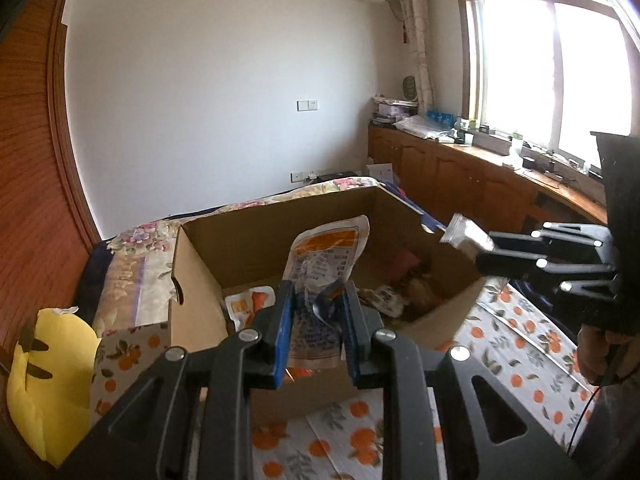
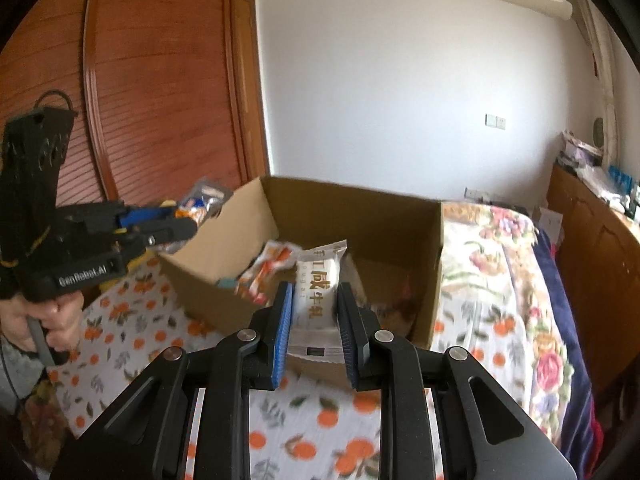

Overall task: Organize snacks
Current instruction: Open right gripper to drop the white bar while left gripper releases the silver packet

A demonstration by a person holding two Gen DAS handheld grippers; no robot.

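Bedroom, orange-print cloth over the bed: above the open cardboard box the left claw is clamped on an orange-and-white snack pouch, the right claw on a white nougat packet; more snacks lie inside.

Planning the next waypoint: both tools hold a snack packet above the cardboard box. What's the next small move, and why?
Probably carry both packets sideways, clear of the cardboard box, toward the orange-print cloth. The left tool is shut on an orange-and-white pouch and the right tool on a white nougat bar; both packets hang above the box, where more snacks lie.
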